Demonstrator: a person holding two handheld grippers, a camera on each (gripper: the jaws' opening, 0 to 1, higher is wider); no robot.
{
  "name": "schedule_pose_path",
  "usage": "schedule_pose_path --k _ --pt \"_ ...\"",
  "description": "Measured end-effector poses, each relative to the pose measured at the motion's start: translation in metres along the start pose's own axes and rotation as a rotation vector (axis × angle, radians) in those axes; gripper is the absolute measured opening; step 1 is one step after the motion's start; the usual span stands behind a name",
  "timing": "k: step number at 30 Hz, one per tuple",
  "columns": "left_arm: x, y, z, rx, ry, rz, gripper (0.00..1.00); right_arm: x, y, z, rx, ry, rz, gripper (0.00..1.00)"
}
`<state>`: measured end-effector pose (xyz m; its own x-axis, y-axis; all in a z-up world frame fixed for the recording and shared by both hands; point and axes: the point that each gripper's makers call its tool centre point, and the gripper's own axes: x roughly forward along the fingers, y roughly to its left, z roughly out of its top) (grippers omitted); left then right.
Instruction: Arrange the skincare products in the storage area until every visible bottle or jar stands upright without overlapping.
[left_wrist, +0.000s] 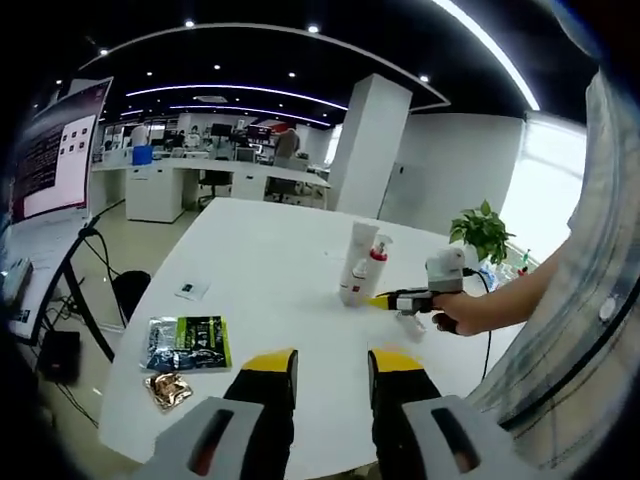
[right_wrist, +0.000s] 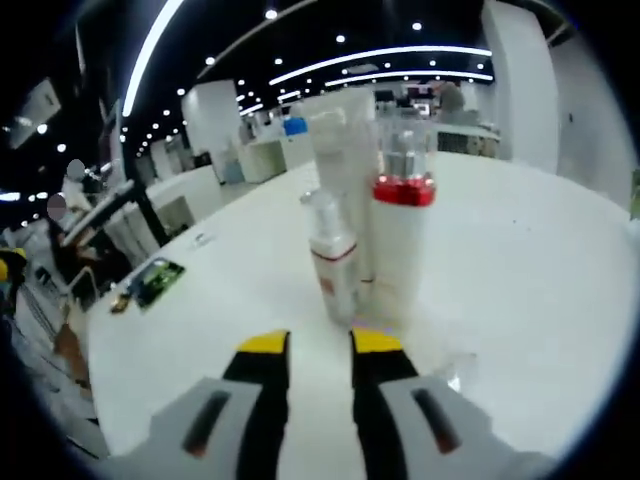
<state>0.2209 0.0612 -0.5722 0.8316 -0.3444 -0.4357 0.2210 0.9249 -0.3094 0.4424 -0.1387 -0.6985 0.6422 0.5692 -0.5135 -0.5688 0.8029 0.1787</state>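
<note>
Three skincare products stand upright, close together on the white table (left_wrist: 270, 260): a tall white tube (right_wrist: 345, 150), a white bottle with a red collar and clear cap (right_wrist: 402, 230), and a small pump bottle with a red band (right_wrist: 332, 260). The same group shows as the tube (left_wrist: 361, 245), the red-collared bottle (left_wrist: 376, 262) and the small bottle (left_wrist: 349, 291). My right gripper (right_wrist: 320, 345) is open and empty, its tips just short of the small bottle. In the left gripper view, the right gripper (left_wrist: 392, 299) is held by a hand. My left gripper (left_wrist: 332, 362) hovers open over the near table edge, well away from the products.
A green-and-black packet (left_wrist: 187, 343), a small gold packet (left_wrist: 168, 390) and a small card (left_wrist: 191, 290) lie on the table's left side. A potted plant (left_wrist: 483, 230) stands beyond the far right corner. A monitor (left_wrist: 55, 150) is off the left edge. The person's sleeve fills the right.
</note>
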Motion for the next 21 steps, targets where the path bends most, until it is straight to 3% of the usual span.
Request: schedule_pose_path --k 8,10,13,18,21 --pt "0.012 -0.004 0.006 -0.012 -0.026 -0.035 0.28 -0.019 -0.003 -0.011 0.104 0.049 0.011 0.25" --pt "0.016 -0.005 0.005 -0.015 -0.020 -0.050 0.28 -0.024 -0.003 -0.006 0.145 0.010 0.013 0.29" --pt "0.022 -0.007 0.005 -0.007 -0.013 -0.073 0.28 -0.033 -0.006 -0.011 0.143 0.020 -0.002 0.36" --pt "0.034 -0.009 0.008 -0.004 -0.005 -0.113 0.28 -0.055 -0.025 -0.019 0.154 0.014 -0.081 0.35" --pt "0.043 -0.012 0.004 -0.014 0.025 -0.138 0.28 -0.069 -0.040 -0.032 0.149 0.041 -0.141 0.33"
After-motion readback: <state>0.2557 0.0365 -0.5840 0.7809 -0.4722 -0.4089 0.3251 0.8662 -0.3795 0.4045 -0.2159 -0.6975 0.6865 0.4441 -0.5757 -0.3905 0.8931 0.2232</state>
